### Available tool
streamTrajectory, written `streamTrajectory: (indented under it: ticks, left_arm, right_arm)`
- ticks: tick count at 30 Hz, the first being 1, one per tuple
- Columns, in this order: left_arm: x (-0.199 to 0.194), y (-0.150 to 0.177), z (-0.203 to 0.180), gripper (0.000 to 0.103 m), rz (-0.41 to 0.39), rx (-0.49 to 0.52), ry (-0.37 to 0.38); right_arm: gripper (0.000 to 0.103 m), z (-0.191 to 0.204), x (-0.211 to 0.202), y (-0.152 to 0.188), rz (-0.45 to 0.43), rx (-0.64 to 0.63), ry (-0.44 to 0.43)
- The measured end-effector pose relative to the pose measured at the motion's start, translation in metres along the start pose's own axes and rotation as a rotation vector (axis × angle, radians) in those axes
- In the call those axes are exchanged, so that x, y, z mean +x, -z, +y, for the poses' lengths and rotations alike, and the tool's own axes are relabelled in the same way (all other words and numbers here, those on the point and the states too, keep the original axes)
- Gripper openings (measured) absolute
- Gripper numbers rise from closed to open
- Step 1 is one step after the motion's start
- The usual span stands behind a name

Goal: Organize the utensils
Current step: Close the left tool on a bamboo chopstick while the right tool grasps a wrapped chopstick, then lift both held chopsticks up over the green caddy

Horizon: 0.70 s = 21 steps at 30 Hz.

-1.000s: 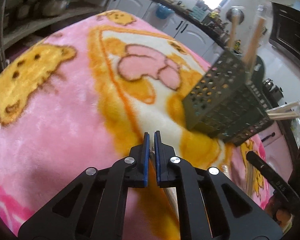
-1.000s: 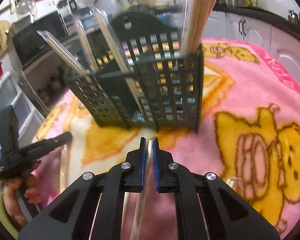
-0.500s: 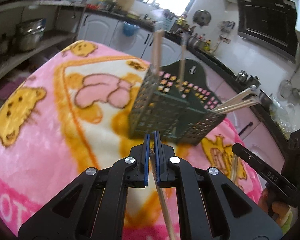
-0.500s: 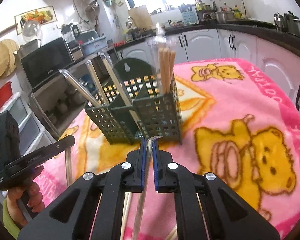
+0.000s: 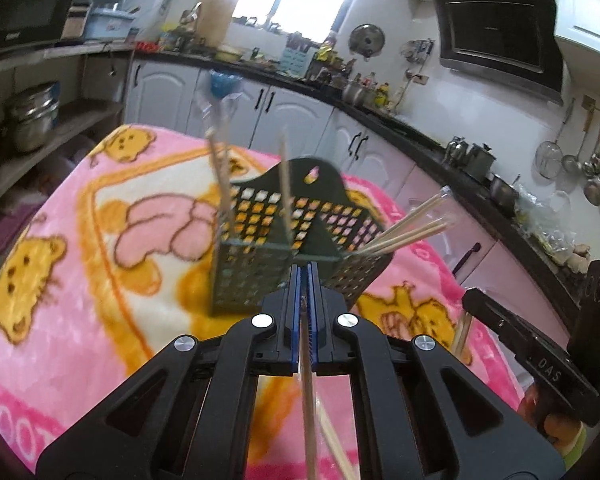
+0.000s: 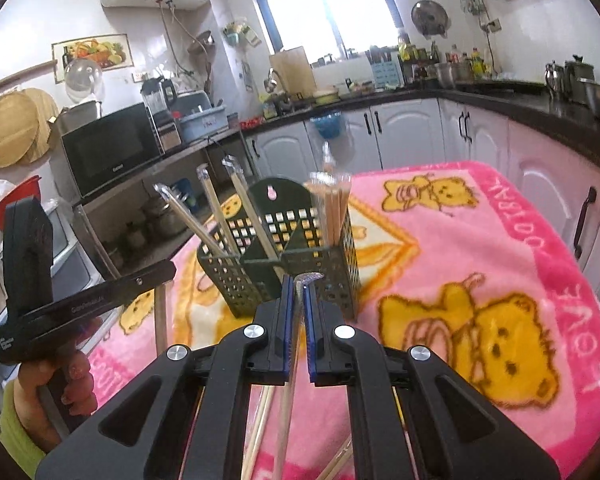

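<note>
Fingers on both grippers are clamped on wrapped chopsticks, with the green holder right in front.

The left gripper has its fingers nearly together on a chopstick that runs back toward the camera. The right gripper pinches another chopstick in a clear sleeve, its crinkled tip poking out past the fingers. The green perforated utensil holder stands on the pink bear blanket covering the worktop, just beyond both grippers. It already has chopsticks in it: a few leaning out left, a bundle upright in the right compartment. A couple of loose ones lie on the blanket at the near edge.
</note>
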<state>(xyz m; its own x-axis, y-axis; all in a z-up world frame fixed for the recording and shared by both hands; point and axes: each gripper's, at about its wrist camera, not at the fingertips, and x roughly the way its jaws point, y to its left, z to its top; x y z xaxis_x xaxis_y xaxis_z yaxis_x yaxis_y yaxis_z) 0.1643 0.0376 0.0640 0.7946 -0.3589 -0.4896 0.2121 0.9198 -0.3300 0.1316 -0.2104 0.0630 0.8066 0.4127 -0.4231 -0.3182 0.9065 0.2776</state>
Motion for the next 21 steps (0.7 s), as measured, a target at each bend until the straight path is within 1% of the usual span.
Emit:
streamTrajectory:
  ticks: [4, 13, 21]
  left_arm:
    - [-0.002, -0.010, -0.015, 0.001, -0.025, 0.040, 0.008]
    - [-0.007, -0.030, -0.042, 0.000, -0.065, 0.105, 0.039]
    - [-0.011, -0.052, -0.057, 0.000, -0.109, 0.139, 0.059]
  right_arm:
    - [0.005, -0.001, -0.007, -0.008, -0.027, -0.012, -0.003]
    - [0.005, 0.012, -0.015, -0.032, -0.099, -0.077, -0.006]
    - [0.005, 0.023, -0.019, -0.057, -0.148, -0.132, -0.009]
